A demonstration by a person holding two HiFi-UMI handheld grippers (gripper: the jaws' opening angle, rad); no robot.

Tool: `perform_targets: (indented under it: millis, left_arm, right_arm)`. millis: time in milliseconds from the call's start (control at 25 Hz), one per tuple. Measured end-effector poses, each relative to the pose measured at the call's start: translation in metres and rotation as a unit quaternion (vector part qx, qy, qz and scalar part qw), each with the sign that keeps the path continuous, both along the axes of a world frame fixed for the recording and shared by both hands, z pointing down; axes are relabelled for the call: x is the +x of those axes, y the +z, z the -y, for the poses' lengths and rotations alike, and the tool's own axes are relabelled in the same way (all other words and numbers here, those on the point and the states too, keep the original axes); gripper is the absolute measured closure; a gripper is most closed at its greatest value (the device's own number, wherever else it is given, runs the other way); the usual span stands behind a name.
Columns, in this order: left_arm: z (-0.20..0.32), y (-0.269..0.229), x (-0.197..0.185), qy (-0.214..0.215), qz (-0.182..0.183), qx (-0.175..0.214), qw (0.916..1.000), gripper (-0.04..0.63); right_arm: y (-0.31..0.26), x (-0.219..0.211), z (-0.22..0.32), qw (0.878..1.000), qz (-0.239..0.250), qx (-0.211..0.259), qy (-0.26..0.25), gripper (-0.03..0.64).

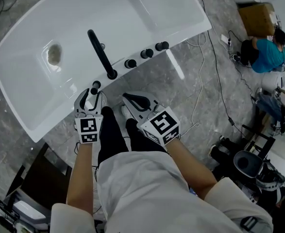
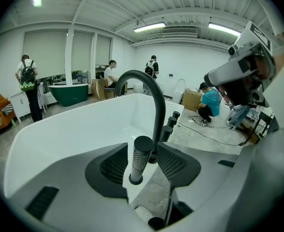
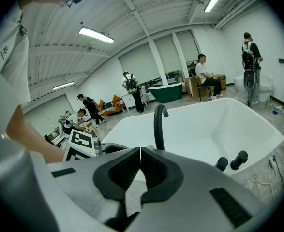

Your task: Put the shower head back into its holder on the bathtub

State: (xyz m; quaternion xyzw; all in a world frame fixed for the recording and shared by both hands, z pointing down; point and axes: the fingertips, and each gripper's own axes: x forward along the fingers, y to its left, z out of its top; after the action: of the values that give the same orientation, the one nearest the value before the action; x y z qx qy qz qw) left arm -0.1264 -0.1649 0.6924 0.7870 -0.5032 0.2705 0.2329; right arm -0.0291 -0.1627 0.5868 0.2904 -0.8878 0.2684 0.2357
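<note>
Bright, even indoor light fills all three views. It comes from long white ceiling strip lights, with a paler glow through the tall shaded windows. The white glossy bathtub takes the light so strongly that its surface is nearly washed out, with only faint grey shading in its hollows. A narrow white streak of glare lies on the polished grey marble-patterned floor. Shadows are soft and short. Both gripper views bend straight lines strongly toward their edges and go black in the corners. The head view is sharp, while far figures in the gripper views look small and soft.
</note>
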Motion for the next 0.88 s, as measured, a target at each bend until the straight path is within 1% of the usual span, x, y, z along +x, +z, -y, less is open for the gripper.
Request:
perform_targets:
  millis: [40,80,280,480,640,880]
  left_arm:
    - [-0.001,-0.003,0.0,-0.003,-0.001,0.0,1.0,0.399]
    - [-0.001,-0.007,0.0,-0.006,-0.001,0.002,1.0,0.393]
    - [-0.011,-0.038,0.003,-0.025,0.006,0.024,0.9994,0.393]
    - [-0.038,-0.068,0.005,-0.054,-0.002,0.045,0.9975,0.396]
    - [-0.057,-0.092,0.008,-0.083,-0.005,0.061,0.9947,0.46]
    - [-0.079,-0.152,-0.006,-0.141,0.002,0.091,0.9859,0.576]
  right_arm:
    - [-0.004,0.0,0.0,1.0,0.004,0.004,-0.003,0.598]
    - [-0.008,0.0,-0.001,1.0,0.007,0.008,-0.006,0.598]
    - [-0.028,0.004,-0.005,0.999,0.025,0.027,-0.024,0.598]
    - [-0.046,0.005,-0.024,0.996,0.041,0.054,-0.051,0.598]
    - [-0.063,0.007,-0.039,0.993,0.061,0.079,-0.066,0.598]
    - [-0.095,0.008,-0.057,0.987,0.088,0.099,-0.092,0.598]
